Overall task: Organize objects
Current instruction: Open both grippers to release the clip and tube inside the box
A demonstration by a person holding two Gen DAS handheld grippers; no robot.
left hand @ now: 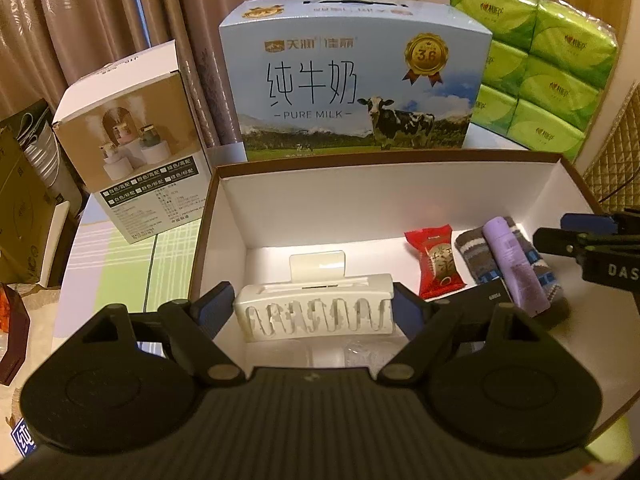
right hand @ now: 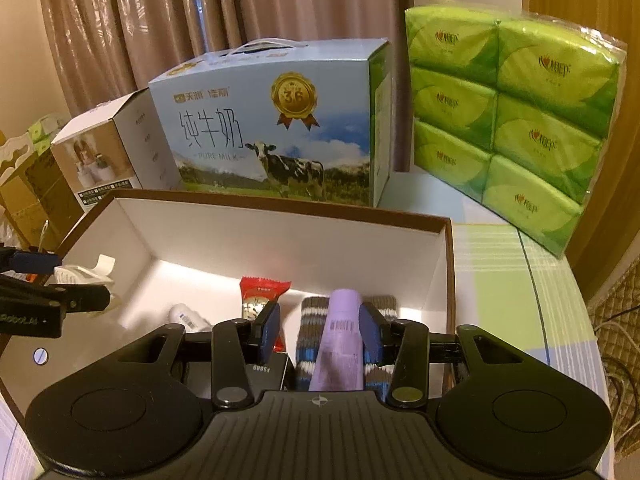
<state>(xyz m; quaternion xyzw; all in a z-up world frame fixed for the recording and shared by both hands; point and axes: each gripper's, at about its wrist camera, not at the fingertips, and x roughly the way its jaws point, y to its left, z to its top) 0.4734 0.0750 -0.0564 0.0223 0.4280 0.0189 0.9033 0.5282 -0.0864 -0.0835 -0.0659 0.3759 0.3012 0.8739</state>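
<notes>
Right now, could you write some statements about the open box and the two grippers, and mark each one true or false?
1. The left gripper holds a white hair claw clip. True.
2. The purple tube lies on a striped sock. True.
3. The red snack packet lies outside the open box. False: it lies inside.
4. The milk carton stands inside the open box. False: it stands behind.

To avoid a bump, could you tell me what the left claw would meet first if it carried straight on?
Probably the box floor just beyond the white hair clip it grips; depth is hard to judge.
</notes>
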